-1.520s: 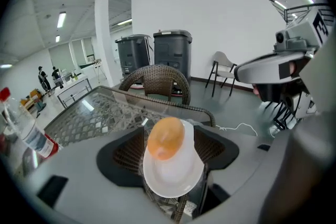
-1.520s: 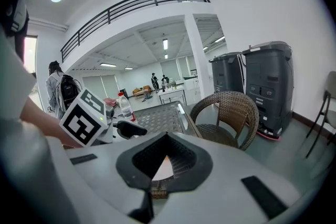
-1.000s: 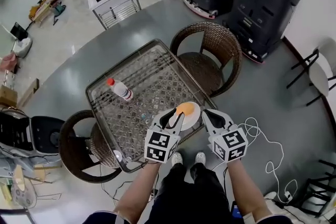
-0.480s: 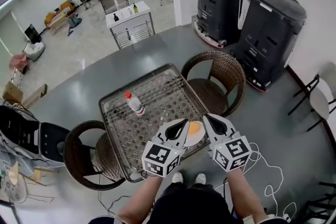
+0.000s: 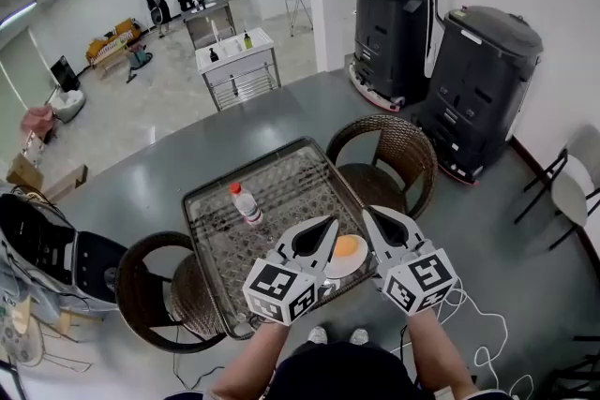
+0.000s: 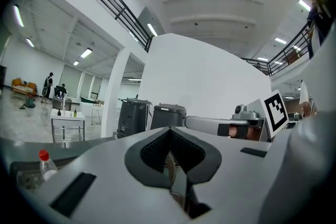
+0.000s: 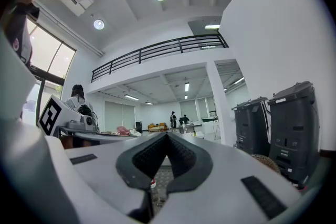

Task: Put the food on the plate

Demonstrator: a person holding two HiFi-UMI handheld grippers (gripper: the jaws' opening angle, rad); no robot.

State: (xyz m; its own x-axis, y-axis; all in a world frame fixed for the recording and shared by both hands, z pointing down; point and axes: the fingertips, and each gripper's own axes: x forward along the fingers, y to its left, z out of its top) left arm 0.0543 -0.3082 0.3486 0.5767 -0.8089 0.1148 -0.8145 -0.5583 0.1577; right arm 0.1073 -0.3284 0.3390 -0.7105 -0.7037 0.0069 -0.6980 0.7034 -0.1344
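Observation:
A white plate (image 5: 341, 270) with a round orange piece of food (image 5: 350, 247) on it lies at the near right corner of the glass-topped table (image 5: 281, 169). Both grippers are held high above the table, close to the head camera. My left gripper (image 5: 330, 223) hangs just left of the plate in the head view, jaws shut with nothing between them. My right gripper (image 5: 367, 213) is just right of it, also shut and empty. The left gripper view shows shut jaws (image 6: 169, 131) aimed level across the room. The right gripper view shows the same (image 7: 167, 136).
A clear bottle with a red cap (image 5: 247, 204) stands mid-table, also seen in the left gripper view (image 6: 46, 164). Wicker chairs stand at the table's right (image 5: 389, 150) and left (image 5: 155, 290). Two black bins (image 5: 478, 80) stand by the wall. A white cable (image 5: 469, 304) lies on the floor.
The head view has lifted, so the table and plate look smaller and farther off. Both grippers have risen with it and stay side by side over the plate.

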